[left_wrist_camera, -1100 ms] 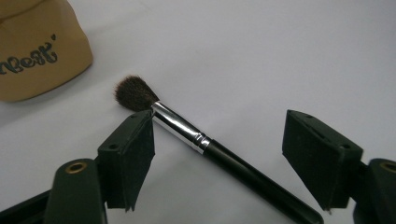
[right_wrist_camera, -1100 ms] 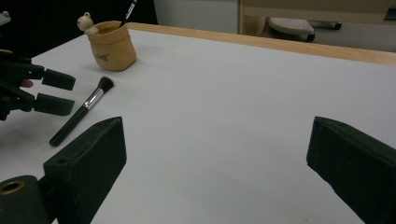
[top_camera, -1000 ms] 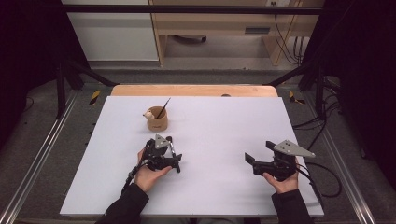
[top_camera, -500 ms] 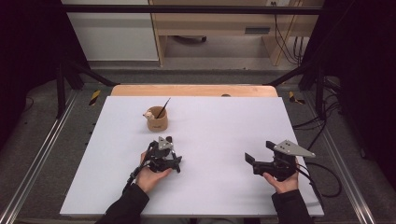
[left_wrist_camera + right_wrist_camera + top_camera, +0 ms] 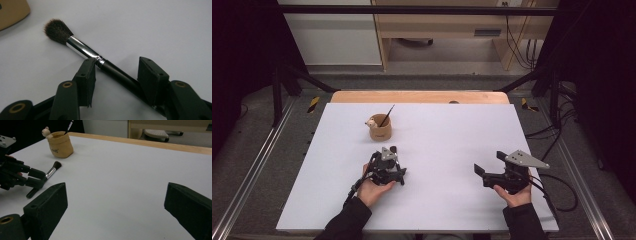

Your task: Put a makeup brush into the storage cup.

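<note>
One broad white bench (image 5: 437, 150) carried everything. Toward its far left stood a small tan pouch-shaped holder (image 5: 380, 129) with a thin dark brush handle leaning out of it. Near the front right, the right gripper (image 5: 486, 170) hovered with its fingers (image 5: 46, 203) spread wide apart, released and clasping nothing. Left of it, the left gripper (image 5: 116, 72) had just been closing around a black-handled makeup brush (image 5: 82, 50) with a silver ferrule and dark bristles, which lay flat on the bench between its fingers, diagonally, bristles pointing toward the holder; whether both pads pressed on it, I cannot tell.
</note>
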Motion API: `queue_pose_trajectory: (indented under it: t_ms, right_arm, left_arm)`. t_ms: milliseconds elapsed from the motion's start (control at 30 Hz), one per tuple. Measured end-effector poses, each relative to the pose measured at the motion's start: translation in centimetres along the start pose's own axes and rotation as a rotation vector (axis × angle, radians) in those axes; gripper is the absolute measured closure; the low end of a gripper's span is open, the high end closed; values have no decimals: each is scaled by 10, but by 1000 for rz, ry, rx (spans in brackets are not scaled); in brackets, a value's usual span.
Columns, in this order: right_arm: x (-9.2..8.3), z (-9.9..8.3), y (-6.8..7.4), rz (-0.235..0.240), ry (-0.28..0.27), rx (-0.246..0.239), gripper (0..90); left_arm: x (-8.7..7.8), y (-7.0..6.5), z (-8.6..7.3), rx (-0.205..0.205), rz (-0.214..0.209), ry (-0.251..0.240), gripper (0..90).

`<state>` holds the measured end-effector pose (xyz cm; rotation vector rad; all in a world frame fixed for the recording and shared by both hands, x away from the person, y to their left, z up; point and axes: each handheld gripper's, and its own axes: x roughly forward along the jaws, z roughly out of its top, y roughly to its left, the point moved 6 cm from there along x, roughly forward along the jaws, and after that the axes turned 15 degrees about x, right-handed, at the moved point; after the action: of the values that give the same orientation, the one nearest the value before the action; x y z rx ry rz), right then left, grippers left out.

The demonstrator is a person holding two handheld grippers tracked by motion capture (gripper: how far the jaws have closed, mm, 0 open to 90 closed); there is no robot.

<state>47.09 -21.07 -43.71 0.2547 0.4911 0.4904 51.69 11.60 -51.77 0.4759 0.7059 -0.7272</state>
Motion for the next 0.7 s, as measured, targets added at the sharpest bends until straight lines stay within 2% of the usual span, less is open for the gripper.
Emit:
queue_pose_trajectory:
  t_ms: [67, 533, 700]
  right_arm:
    - [0, 0, 0, -1, -2, -3, 54]
    - [-1, 0, 0, 2, -3, -6, 54]
    - [-1, 0, 0, 2, -1, -5, 54]
  left_arm:
    - [0, 0, 0, -12, 2, -3, 505]
    - [-4, 1, -1, -22, -12, 20, 577]
    - [-6, 1, -2, -29, -29, 27, 613]
